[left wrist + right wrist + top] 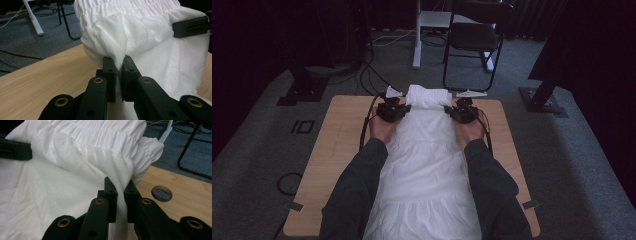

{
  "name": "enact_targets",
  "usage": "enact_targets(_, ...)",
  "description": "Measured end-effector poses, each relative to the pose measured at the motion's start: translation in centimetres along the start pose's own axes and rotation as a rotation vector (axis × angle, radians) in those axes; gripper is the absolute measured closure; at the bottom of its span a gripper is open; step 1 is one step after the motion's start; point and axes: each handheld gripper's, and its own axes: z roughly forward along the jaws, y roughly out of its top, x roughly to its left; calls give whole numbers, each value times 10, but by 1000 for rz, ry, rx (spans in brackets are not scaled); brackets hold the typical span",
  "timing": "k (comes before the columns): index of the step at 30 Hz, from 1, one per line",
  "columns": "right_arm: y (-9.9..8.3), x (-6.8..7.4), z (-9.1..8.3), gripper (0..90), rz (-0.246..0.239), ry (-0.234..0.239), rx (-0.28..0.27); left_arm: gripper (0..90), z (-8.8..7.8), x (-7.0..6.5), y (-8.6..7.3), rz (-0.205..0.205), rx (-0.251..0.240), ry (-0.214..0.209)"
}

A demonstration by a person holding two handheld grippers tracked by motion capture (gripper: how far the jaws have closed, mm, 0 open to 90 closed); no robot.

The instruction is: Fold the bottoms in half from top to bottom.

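Dim grey carpet surrounds the pale wooden surface [337, 145], where a white gathered cotton dress [424, 165] lies lengthwise at centre frame. Left tongs [119, 65] and right tongs [119, 185] each pinch its upper corners, apparently to lift it evenly.

We see a wooden table [342, 145] with a round hole [162, 193] on grey carpet [582, 165], a black folding chair [477, 37] and a white post [417, 35] behind it, and cables [362, 75] trailing across the floor.
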Motion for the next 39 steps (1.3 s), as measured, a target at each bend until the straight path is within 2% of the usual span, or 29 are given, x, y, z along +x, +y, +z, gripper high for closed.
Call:
enact_targets(3,-5,5,-6,842,-3,6,2,846,-5,-3,-4,0,-1,-10)
enact_targets(4,-7,7,-9,840,-8,10,0,846,-13,-7,-9,-2,-24,-27)
enact_targets(5,-7,7,-9,840,-8,10,0,845,-13,-7,-9,-2,-24,-27)
enact_targets(6,-12,12,-18,836,-15,25,-10,845,-24,-12,-14,10,-32,-39)
enact_targets(8,-14,15,-23,834,-23,34,-12,845,-30,-15,-17,15,-44,-42)
enact_targets(9,-18,18,-28,834,-34,45,-17,845,-43,-24,-25,31,-53,-56)
enact_targets(10,-18,18,-28,834,-34,45,-17,844,-43,-24,-25,31,-53,-56)
enact_targets(11,-32,30,-45,831,-71,72,-23,843,-56,-33,-37,52,-61,-68)
enact_targets(13,-44,38,-56,826,-87,94,-17,841,-68,-42,-51,65,-62,-88)
enact_targets(14,-50,42,-60,824,-98,105,-16,840,-68,-42,-51,65,-62,-88)
enact_targets(15,-58,45,-65,823,-103,119,-9,839,-77,-51,-68,76,-50,-108)
enact_targets(16,-58,45,-65,823,-103,119,-9,838,-77,-51,-68,76,-50,-108)
enact_targets(18,-76,53,-72,822,-109,139,10,837,-84,-62,-90,73,-27,-130)
enact_targets(19,-92,59,-75,820,-115,153,39,835,-86,-69,-111,54,-1,-152)
enact_targets(20,-105,63,-75,818,-115,167,59,834,-86,-69,-111,54,-1,-152)
enact_targets(21,-113,65,-75,817,-116,172,76,833,-86,-74,-132,26,36,-180)
enact_targets(22,-113,65,-75,817,-116,172,76,833,-86,-74,-132,26,36,-180)
enact_targets(23,-124,68,-74,815,-115,179,99,833,-82,-80,-151,19,92,-199)
enact_targets(24,-147,75,-68,807,-150,166,172,829,-78,-83,-160,17,124,-209)
enact_targets(25,-154,77,-66,804,-157,165,195,829,-68,-88,-178,24,206,-216)
enact_targets(26,-162,78,-61,797,-161,164,226,828,-68,-88,-178,24,206,-216)
enact_targets(27,-169,80,-56,794,-166,163,254,828,-58,-92,-191,55,266,-191)
enact_targets(28,-169,80,-56,794,-166,163,254,828,-58,-92,-191,55,266,-191)
enact_targets(29,-177,82,-47,787,-179,146,299,828,-52,-90,-193,54,270,-191)
enact_targets(31,-179,81,-42,784,-180,141,317,827,-48,-87,-191,49,274,-191)
enact_targets(32,-179,79,-37,782,-160,136,334,826,-48,-87,-191,49,274,-191)
enact_targets(33,-175,77,-33,782,-152,123,337,826,-41,-83,-184,83,286,-168)
enact_targets(36,-167,73,-23,786,-174,74,340,825,-27,-78,-173,96,298,-140)
enact_targets(39,-155,60,-5,789,-175,42,325,824,-12,-75,-160,104,312,-109)
